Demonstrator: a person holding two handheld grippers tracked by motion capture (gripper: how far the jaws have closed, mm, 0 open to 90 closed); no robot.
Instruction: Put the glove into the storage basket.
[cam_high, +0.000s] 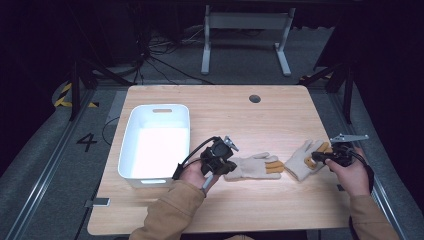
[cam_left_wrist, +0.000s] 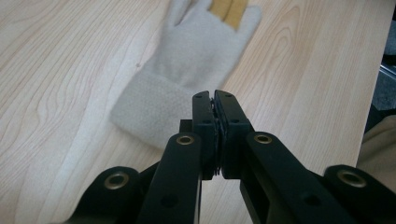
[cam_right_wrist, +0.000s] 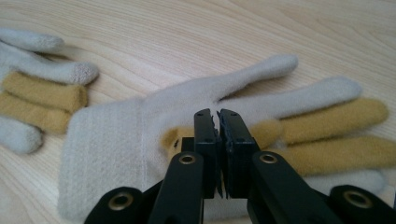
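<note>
Two gloves are lying toward the counter's near edge, right of the white bin. The left tool, jaws closed and empty, is hovering over the left glove cuff. The right tool, likewise closed, is hanging above the right glove. Each should probably open before descending to pinch fabric.

Light wooden table: white plastic bin at left; two cream-and-tan gloves right of it.
</note>
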